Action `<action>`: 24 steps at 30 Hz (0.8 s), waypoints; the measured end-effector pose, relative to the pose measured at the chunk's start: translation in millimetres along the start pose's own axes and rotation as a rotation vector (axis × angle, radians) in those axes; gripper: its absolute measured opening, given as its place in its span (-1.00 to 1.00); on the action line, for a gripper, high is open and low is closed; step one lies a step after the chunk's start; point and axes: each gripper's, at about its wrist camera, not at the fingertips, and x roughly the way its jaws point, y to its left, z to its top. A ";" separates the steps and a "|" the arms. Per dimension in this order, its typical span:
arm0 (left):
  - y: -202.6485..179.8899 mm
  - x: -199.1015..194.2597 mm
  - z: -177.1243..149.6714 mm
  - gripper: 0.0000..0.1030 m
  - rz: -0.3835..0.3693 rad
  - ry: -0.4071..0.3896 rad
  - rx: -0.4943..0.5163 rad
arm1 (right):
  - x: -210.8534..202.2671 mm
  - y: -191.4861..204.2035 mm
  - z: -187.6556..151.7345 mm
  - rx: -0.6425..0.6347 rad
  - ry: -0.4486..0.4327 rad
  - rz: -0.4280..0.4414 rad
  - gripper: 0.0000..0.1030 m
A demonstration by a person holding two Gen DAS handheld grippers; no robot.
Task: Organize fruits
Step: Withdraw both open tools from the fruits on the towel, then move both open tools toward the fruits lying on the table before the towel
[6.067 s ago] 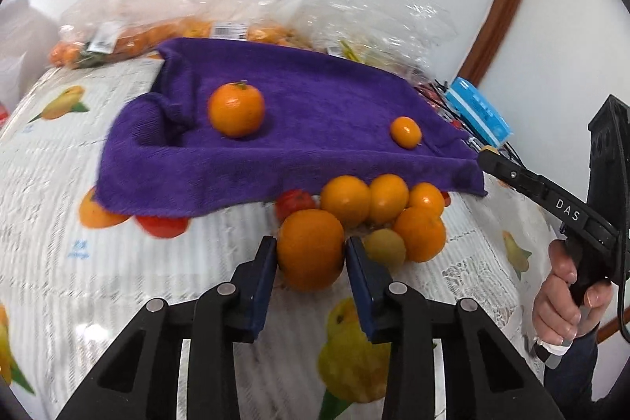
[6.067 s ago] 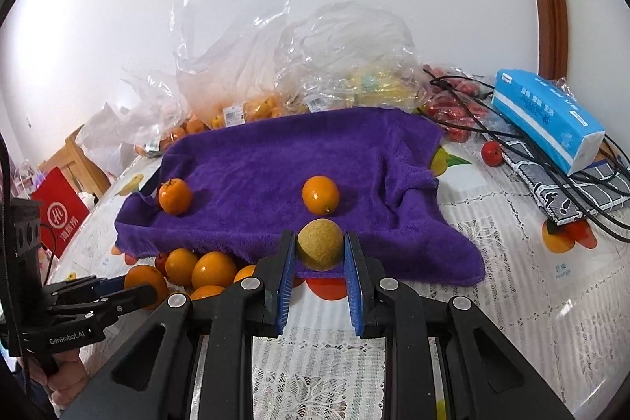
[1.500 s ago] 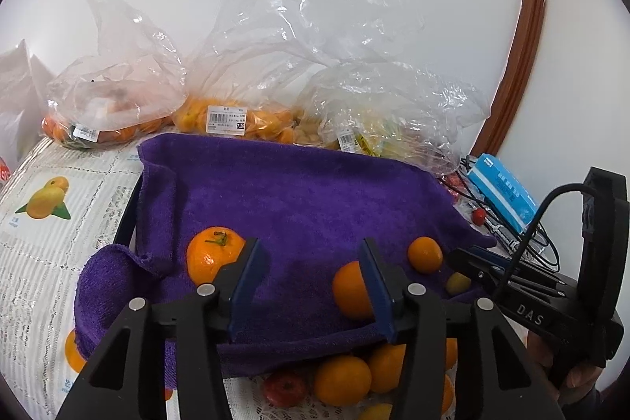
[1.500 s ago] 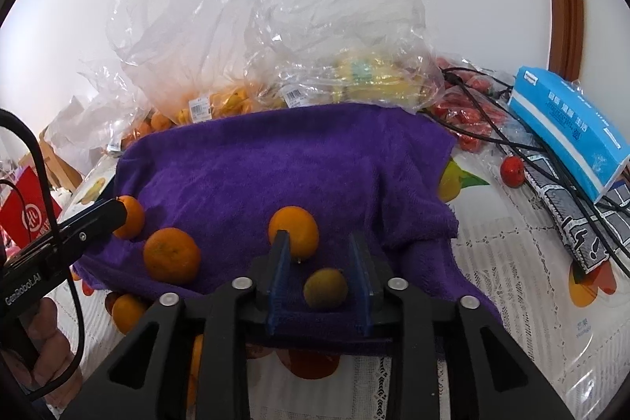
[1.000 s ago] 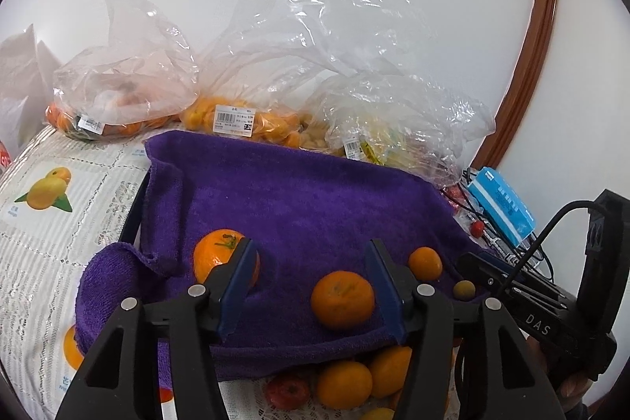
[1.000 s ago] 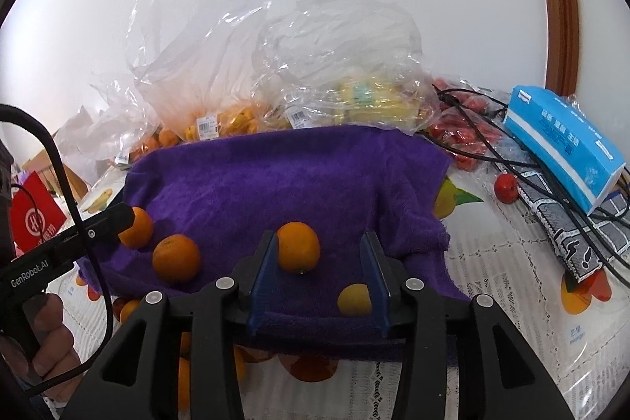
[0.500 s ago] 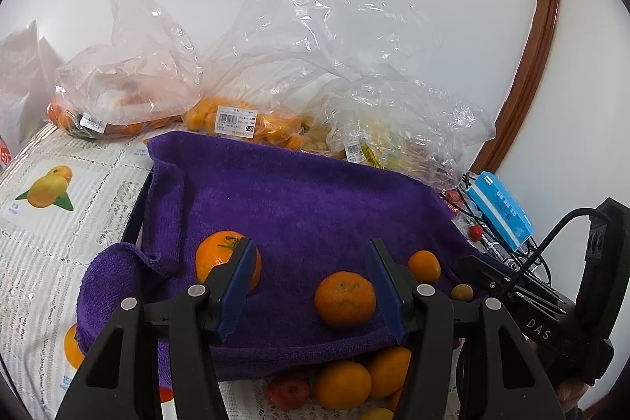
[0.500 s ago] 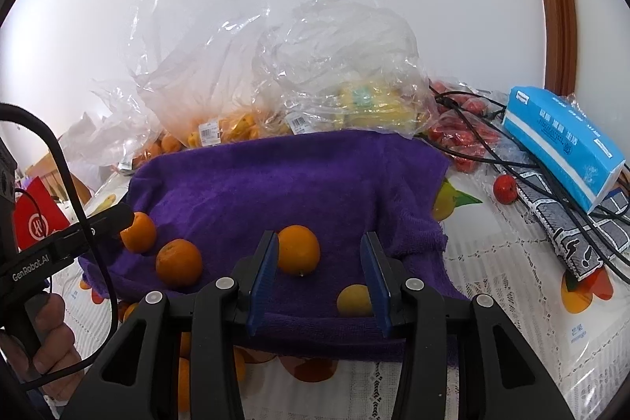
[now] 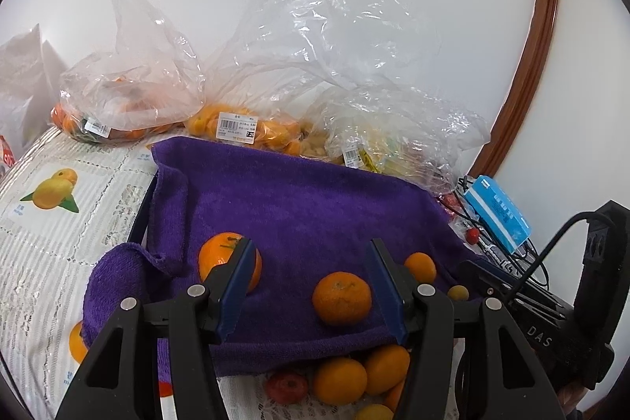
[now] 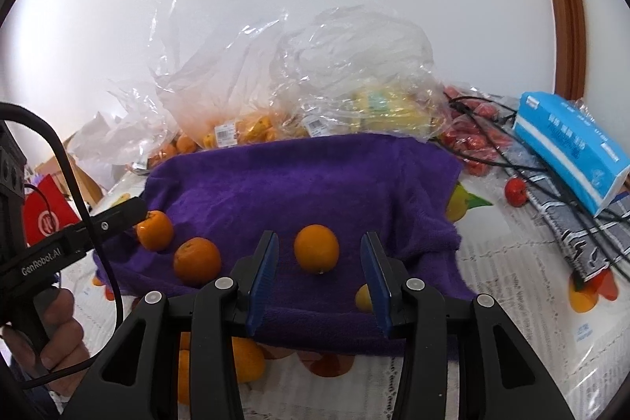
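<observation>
— Four fruits lie on the purple towel; which pile is next?
— Loose oranges below its front edge, nearest the left gripper. Both it and the right gripper are spread, empty.

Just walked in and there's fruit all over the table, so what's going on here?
A person is sorting fruit with a gripper in each hand. Both the left gripper and the right gripper are open and empty above the near edge of the purple towel. Three oranges and one small yellow fruit lie on the towel. More loose fruit sits on the tablecloth just in front of it, not yet moved.
</observation>
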 end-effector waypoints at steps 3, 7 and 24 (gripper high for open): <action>-3.8 -8.9 2.1 0.08 -0.013 0.001 0.013 | -3.2 1.4 -1.1 0.020 0.014 -0.007 -0.15; -9.5 -28.6 3.9 0.17 -0.045 -0.003 0.034 | -19.4 5.6 -10.6 0.035 0.006 -0.031 -0.15; 18.0 -77.3 -20.9 0.27 -0.015 0.106 0.117 | -46.5 52.0 -49.9 0.032 0.118 -0.135 -0.15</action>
